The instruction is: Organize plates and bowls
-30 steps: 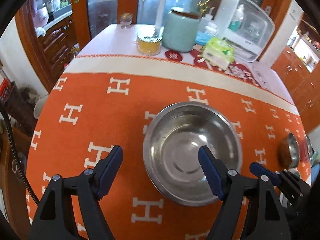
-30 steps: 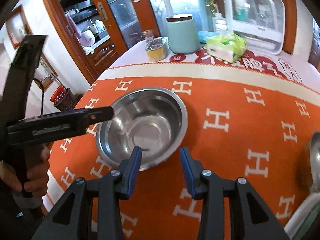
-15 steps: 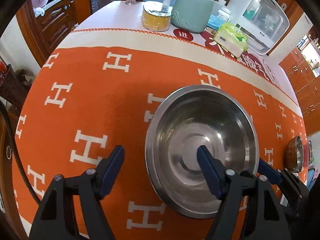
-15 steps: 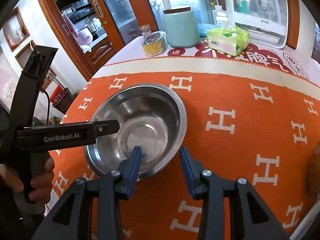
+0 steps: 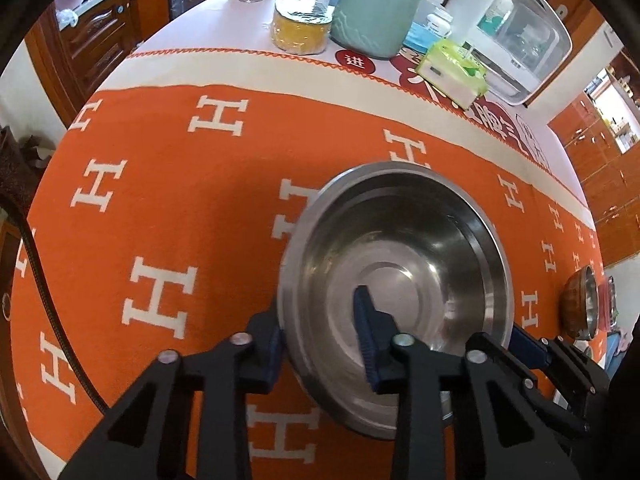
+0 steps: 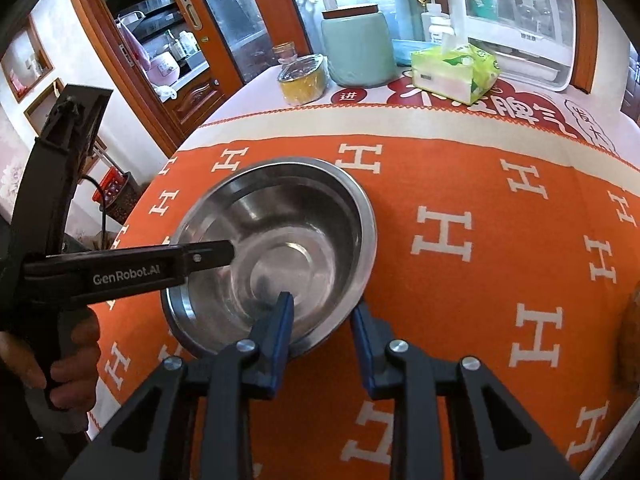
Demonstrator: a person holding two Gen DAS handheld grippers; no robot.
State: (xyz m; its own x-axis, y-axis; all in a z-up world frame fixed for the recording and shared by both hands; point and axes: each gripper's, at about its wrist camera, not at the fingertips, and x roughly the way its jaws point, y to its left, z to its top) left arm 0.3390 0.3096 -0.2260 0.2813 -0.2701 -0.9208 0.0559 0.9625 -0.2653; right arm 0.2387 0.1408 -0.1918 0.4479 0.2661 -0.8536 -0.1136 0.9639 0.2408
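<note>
A wide steel bowl [image 5: 404,264] [image 6: 280,240] stands on the orange cloth with white H letters [image 5: 160,200]. My left gripper [image 5: 320,332] is closing on the bowl's left rim, with one blue pad outside the wall and the other inside, both against the metal. In the right wrist view its black finger [image 6: 200,258] reaches over that rim, held by a hand [image 6: 68,364]. My right gripper [image 6: 322,312] is closing on the near right rim, one pad inside and one outside, touching it. Its blue finger [image 5: 528,344] shows behind the bowl in the left wrist view.
A smaller bowl [image 5: 584,304] sits at the cloth's right edge. Along the far side of the table stand a yellow jar [image 5: 300,28], a green canister [image 5: 372,20], a tissue pack [image 5: 452,72] and a white appliance [image 5: 516,32]. A wooden cabinet [image 6: 160,60] is beyond the table's left.
My left gripper came down closer to the bowl and its jaws went from wide apart to closed around the left rim. The right jaws narrowed onto the near rim.
</note>
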